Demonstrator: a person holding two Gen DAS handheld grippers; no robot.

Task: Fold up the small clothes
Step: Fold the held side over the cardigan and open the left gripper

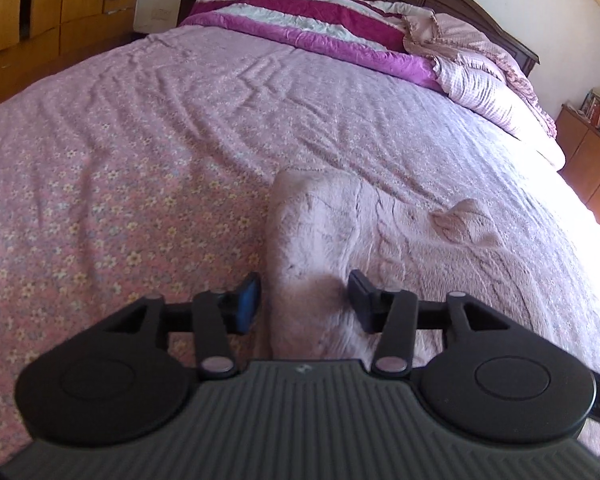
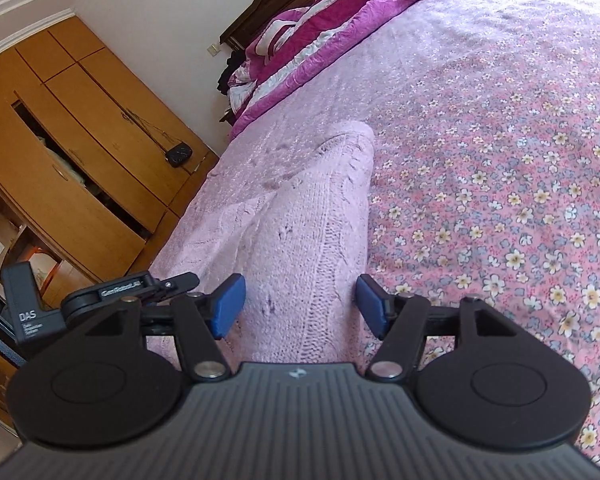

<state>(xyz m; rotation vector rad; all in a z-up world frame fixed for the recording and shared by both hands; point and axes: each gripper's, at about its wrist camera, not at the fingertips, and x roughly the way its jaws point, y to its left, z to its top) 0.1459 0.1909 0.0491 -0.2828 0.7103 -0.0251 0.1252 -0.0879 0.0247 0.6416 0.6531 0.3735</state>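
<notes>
A pale pink knitted garment [image 1: 312, 240] lies on the flowered bed sheet [image 1: 100, 200]. A raised fold of it runs between the fingers of my left gripper [image 1: 304, 300], whose jaws stand apart on either side of the fold. In the right wrist view the same pink knit [image 2: 312, 208] rises as a ridge between the fingers of my right gripper [image 2: 300, 304], also open with a gap on each side. The other gripper [image 2: 112, 292] shows at the left of that view.
A purple and white quilt [image 1: 300, 20] and a pink checked pillow [image 1: 480, 80] are piled at the headboard. A wooden wardrobe [image 2: 80, 152] stands beside the bed with a black bag [image 2: 179, 153] hanging on it. A low cabinet [image 1: 592, 148] stands at the right.
</notes>
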